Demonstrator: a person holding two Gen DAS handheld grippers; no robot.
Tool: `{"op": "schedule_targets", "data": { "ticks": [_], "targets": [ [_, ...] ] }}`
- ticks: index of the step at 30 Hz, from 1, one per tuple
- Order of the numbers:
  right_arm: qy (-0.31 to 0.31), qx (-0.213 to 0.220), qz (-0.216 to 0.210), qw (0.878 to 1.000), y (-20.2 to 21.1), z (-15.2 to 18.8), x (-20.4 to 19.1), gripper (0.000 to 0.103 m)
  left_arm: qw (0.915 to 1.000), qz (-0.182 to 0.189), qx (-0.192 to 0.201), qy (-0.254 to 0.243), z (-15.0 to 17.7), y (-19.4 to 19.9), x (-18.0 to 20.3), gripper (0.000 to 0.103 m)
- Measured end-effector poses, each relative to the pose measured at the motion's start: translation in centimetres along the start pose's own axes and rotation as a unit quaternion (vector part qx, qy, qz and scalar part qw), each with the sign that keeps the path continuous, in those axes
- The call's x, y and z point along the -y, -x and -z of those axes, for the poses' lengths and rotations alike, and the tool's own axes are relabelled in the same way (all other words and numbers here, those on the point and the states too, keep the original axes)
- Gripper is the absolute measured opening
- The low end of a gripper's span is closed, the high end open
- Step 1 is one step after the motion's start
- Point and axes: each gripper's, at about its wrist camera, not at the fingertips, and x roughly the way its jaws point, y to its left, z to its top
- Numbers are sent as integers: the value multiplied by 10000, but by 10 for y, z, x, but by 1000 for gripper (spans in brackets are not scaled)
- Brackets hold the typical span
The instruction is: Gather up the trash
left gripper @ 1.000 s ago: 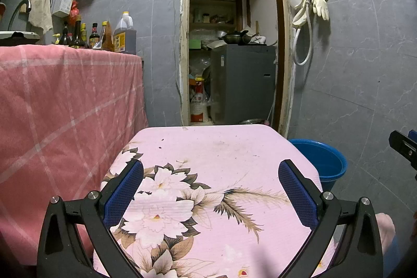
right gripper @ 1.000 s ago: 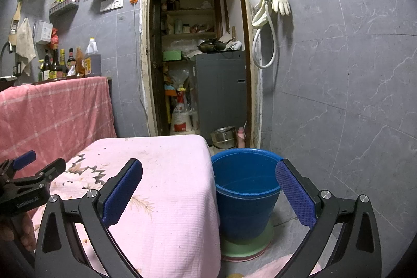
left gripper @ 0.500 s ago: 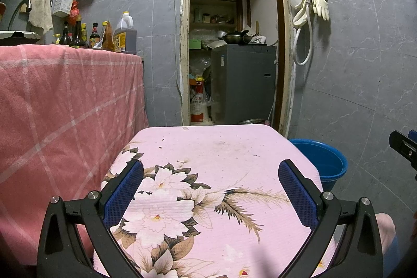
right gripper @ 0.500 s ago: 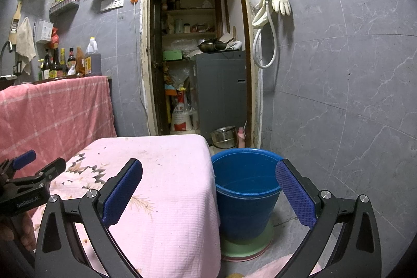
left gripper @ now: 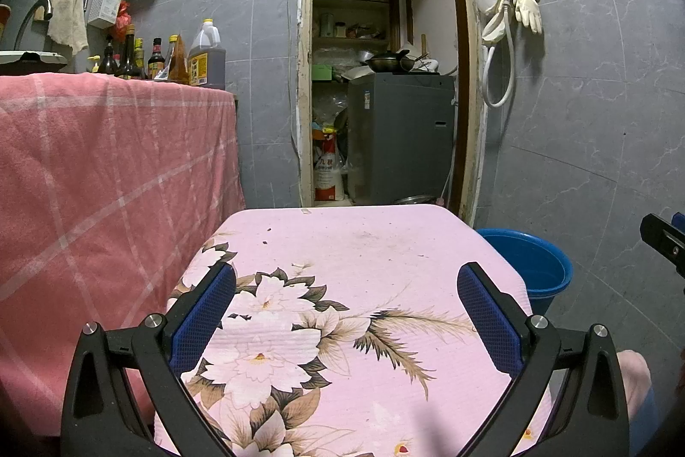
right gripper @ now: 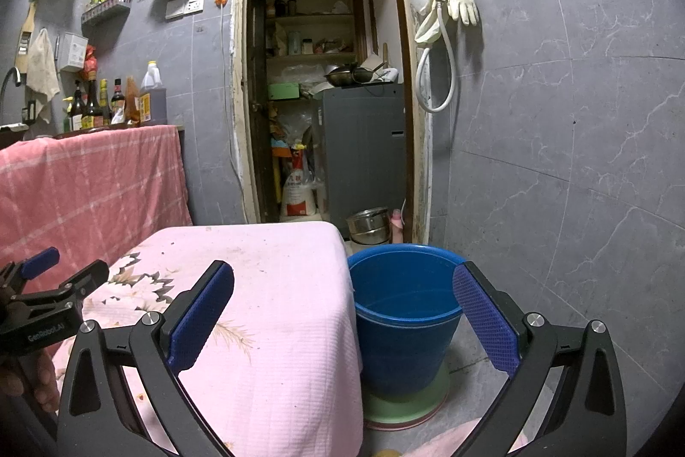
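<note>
Hovering with jaws spread wide and empty, the left gripper (left gripper: 346, 318) hangs over the pink flower-printed cloth-covered table (left gripper: 351, 264), where only small dark crumbs (left gripper: 269, 230) lie near the far edge. The right gripper (right gripper: 343, 313), equally agape and holding nothing, straddles the table's right corner and the round blue plastic bucket (right gripper: 404, 324) just beside it. That bucket stands on a pale green base (right gripper: 406, 405); its inside looks bare. Only the right view shows this base, a steel pot (right gripper: 369, 226) beyond the bucket, and fingers (right gripper: 30, 384) on the left gripper's handle. The left view shows just the bucket's rim.
</note>
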Motion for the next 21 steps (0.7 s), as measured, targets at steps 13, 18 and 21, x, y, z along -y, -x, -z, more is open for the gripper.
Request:
{"op": "schedule_targets", "data": {
  "ticks": [13,18,21],
  "targets": [
    [0,2,0,10000,0,0,0,103,10000,-2,-6,6,0,0,0,102],
    [-2,0,-1,10000,0,0,0,103,10000,0,-2,5,0,-1,0,102],
    [3,-1,0,10000,0,0,-1,103,10000,4,-4,2,0,-1,-1,102]
  ]
}}
